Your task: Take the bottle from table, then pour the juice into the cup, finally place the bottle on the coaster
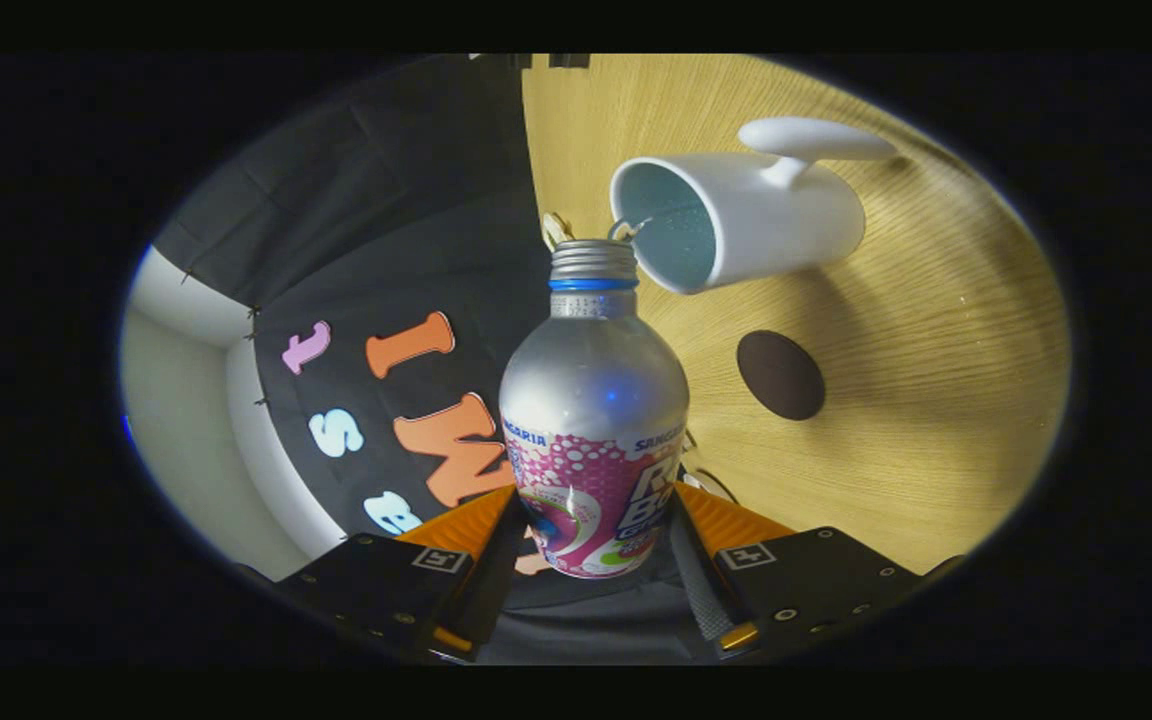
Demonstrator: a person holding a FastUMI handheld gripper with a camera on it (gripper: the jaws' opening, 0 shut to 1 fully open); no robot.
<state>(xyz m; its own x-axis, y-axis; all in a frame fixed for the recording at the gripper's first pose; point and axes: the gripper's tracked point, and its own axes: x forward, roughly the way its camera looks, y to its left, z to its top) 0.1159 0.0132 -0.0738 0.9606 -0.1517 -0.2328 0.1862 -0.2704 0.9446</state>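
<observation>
I am tipping the silver aluminium juice bottle [593, 420], clamped in my gripper [596, 545], over the white ceramic cup [736, 215], pouring; next comes righting it onto the dark round coaster [780, 375].

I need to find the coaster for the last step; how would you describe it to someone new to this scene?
Start from the wooden table beyond the gripper, whose fingers are shut on the bottle. The white cup stands near the bottle's open neck, and the coaster lies apart from it on bare wood. It is a small, flat, dark brown disc, the only dark thing on the pale tabletop.
</observation>
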